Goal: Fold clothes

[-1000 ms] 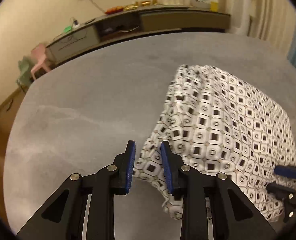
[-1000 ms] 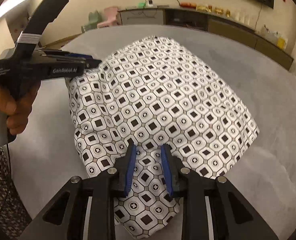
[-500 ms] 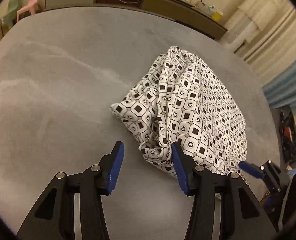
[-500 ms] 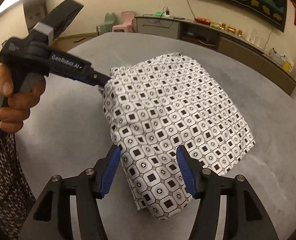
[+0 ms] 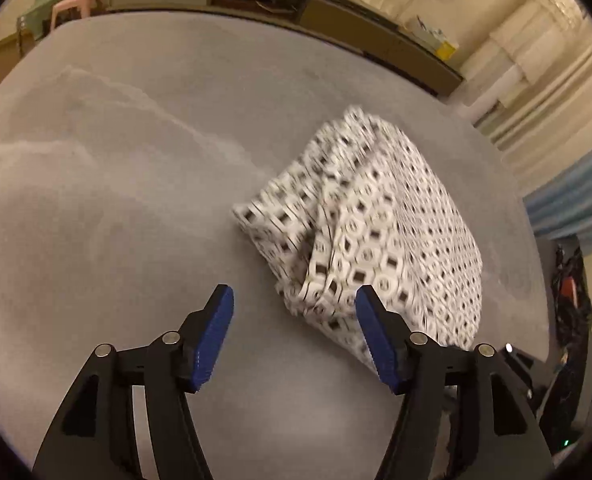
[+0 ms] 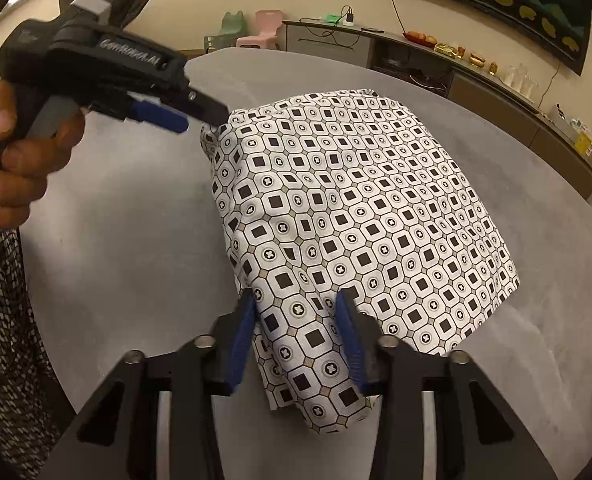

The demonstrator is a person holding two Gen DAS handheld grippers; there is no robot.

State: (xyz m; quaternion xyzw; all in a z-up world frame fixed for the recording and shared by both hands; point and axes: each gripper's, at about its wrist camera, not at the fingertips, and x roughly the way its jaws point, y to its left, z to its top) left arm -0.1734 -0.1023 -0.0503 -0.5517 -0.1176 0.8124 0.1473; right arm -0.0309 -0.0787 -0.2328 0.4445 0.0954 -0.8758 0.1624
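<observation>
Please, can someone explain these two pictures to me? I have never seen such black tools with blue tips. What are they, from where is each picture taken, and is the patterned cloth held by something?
There is no robot here. A person holds a hand-operated gripper in each hand, and each gripper carries a camera that looks forward along its two blue-padded fingers. One picture comes from the left gripper, the other from the right gripper.

In the right view you also see the left gripper from the side, held in the person's hand.

On the grey table lies one folded black-and-white patterned cloth.

Nothing is held. Both grippers are open: the left one is off the cloth, while the right one's fingers stand on either side of the cloth's near corner without squeezing it.
</observation>
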